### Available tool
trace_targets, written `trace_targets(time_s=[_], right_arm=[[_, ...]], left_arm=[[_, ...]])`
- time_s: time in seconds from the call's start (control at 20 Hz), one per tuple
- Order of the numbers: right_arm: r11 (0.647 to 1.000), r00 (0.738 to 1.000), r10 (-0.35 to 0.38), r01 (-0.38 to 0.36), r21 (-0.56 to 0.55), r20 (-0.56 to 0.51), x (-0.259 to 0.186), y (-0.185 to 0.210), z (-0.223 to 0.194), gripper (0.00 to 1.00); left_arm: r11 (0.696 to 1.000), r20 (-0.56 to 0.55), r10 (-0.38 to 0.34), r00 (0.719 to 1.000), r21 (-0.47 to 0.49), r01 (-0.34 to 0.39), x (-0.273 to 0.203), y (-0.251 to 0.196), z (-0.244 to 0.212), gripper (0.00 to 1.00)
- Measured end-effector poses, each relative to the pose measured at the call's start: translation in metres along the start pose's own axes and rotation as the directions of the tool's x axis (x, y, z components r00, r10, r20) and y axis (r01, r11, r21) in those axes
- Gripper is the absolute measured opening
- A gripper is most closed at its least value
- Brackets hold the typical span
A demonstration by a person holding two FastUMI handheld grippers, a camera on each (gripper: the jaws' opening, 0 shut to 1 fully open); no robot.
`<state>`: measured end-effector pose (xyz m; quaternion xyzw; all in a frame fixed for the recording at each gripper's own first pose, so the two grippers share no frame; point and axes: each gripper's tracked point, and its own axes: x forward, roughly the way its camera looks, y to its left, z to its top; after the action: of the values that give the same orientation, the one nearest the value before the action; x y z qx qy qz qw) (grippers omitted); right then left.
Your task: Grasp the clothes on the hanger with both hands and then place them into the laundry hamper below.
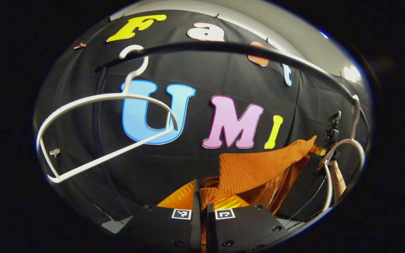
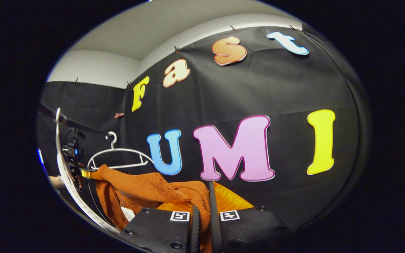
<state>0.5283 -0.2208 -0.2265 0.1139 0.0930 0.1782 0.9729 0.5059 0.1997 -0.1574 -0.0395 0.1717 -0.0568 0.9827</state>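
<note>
Square black-and-white marker tags on both grippers, no other readable text besides a small white tag on the garment, too small to read. Orange rib-knit sweater is stretched between the two: left gripper fingers nearly closed, pinching one end; right gripper fingers nearly closed on the other end. Bare white wire hanger hooked on black rod, second white hanger near far end.

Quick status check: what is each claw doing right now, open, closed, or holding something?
Left claw: closed on the orange garment.
Right claw: closed on the same orange garment, at its other end.
</note>
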Motion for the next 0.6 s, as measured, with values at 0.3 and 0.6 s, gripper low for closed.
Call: trace_targets(time_s=[0.3, 0.6], right_arm=[[0.997, 0.996, -0.049, 0.052, 0.050, -0.072, -0.012, -0.011, -0.071, 0.17], [0.992, 0.977, -0.124, 0.119, -0.036, -0.175, -0.053, 0.004, -0.128, 0.17]], left_arm=[[0.983, -0.049, 0.040, 0.998, -0.177, -0.048, 0.018, 0.010, -0.066, 0.10], [0.963, -0.127, 0.124, 0.984, -0.224, -0.150, -0.016, -0.006, -0.140, 0.10]])
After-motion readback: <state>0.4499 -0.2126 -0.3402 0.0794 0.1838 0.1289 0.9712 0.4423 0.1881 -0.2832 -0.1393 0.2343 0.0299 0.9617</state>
